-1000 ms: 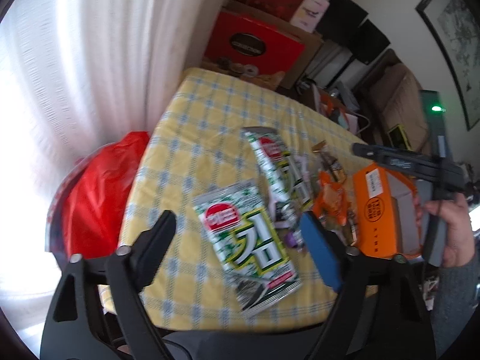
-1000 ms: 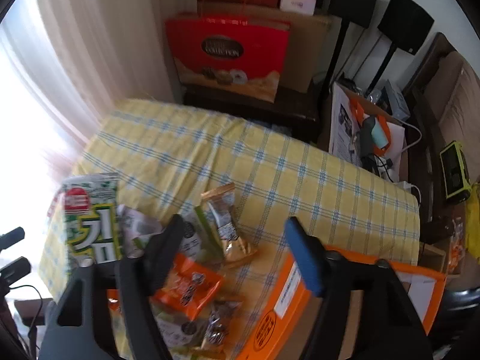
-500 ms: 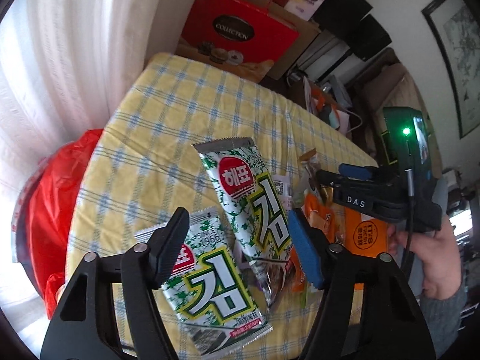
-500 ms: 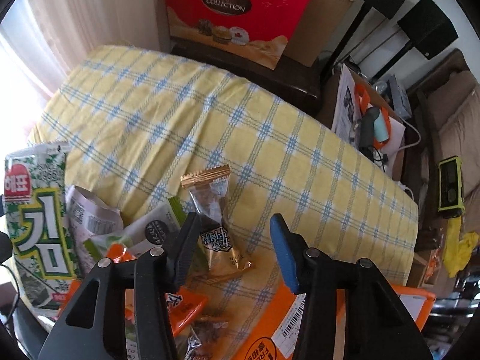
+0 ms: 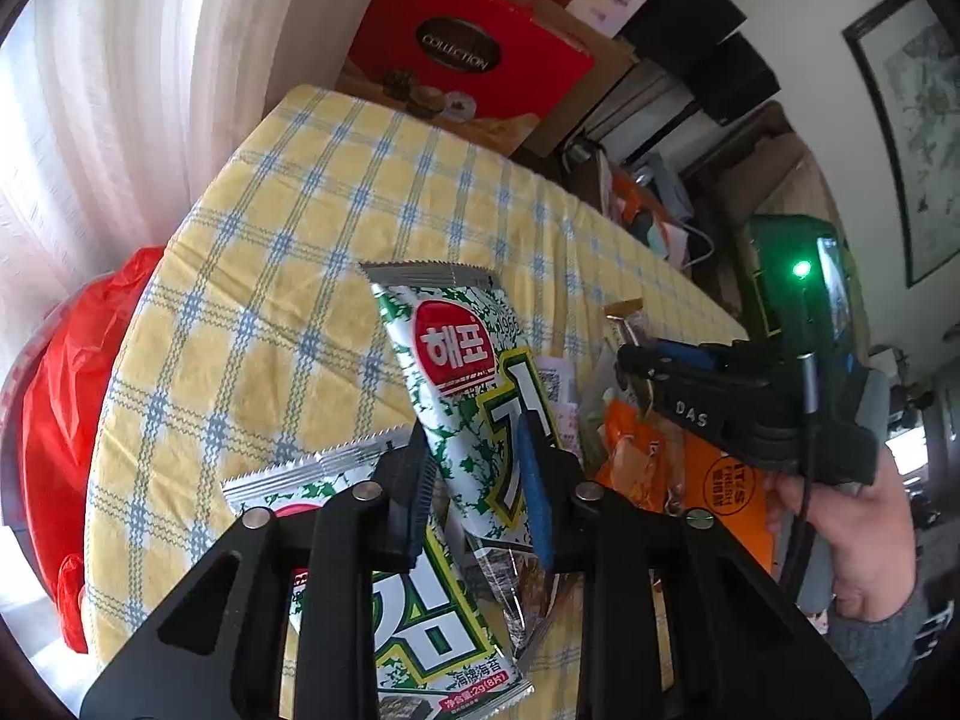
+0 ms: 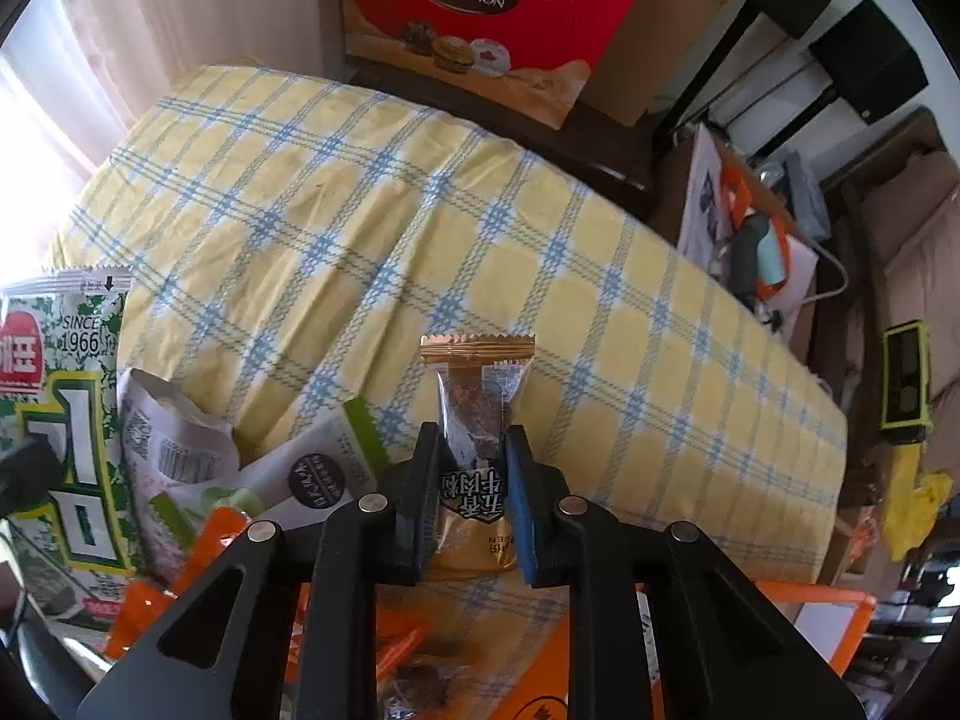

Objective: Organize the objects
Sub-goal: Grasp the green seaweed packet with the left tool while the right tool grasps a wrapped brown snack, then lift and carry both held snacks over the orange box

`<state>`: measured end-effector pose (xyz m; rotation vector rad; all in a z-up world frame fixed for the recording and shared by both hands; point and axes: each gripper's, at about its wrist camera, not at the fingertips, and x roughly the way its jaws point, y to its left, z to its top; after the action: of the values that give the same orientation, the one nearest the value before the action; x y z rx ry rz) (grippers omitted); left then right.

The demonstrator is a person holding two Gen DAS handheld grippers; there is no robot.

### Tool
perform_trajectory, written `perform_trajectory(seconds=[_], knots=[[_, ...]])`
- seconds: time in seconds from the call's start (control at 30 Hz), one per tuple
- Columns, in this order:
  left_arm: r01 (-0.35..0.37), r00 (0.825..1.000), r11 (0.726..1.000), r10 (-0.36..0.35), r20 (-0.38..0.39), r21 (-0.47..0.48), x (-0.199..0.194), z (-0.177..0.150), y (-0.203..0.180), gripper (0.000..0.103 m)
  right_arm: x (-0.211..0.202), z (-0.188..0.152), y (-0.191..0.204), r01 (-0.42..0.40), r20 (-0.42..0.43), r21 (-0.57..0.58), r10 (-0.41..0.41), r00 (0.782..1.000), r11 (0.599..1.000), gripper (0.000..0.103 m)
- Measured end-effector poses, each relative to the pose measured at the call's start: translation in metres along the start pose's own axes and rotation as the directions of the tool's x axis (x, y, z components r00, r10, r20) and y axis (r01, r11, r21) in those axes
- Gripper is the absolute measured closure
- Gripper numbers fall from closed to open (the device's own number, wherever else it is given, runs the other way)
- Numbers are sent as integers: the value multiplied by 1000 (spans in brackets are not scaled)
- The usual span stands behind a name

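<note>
My left gripper is shut on a green and white seaweed packet with a red logo and holds it upright above the table. A second seaweed packet lies flat under it. My right gripper is shut on a gold-edged clear snack packet and holds it upright; this gripper also shows in the left wrist view. The lifted seaweed packet shows at the left of the right wrist view.
The table has a yellow and blue checked cloth. A pile of small snack packets and an orange box sit near its front. A red chocolate box stands behind; a red bag hangs at the left.
Both grippers have closed: the left on the upper seaweed packet, the right on the gold snack packet. Both packets now stand lifted between the fingers.
</note>
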<state>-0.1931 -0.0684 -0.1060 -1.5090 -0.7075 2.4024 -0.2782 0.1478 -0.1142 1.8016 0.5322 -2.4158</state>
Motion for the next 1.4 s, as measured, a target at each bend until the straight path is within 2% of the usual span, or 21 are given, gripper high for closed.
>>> perform_trajectory(seconds=[0.07,0.47,0.93,1.13,1.4], knots=[[8,1000,1000,-8,18,8,-4,0,-2,85,-3,-1,3,2,15,-10,-1,1000,1000,84],[3,994,998,-9,107,58,-42,5,-18,91,-60,-4,-11,-77,151,45,70,986,996,84],[15,986,988,-40,161,151,-85,3,-74,92,-126,-42,-35,-162,267,100,130,955,982,84],[26,984,980,-60,167,198,-93,0,-105,92,-142,-65,-58,-157,281,149,110,953,976,84],[-27,983,961,-24,182,276,-85,-12,-148,92,-161,-102,-99,-149,327,260,59,943,954,84]])
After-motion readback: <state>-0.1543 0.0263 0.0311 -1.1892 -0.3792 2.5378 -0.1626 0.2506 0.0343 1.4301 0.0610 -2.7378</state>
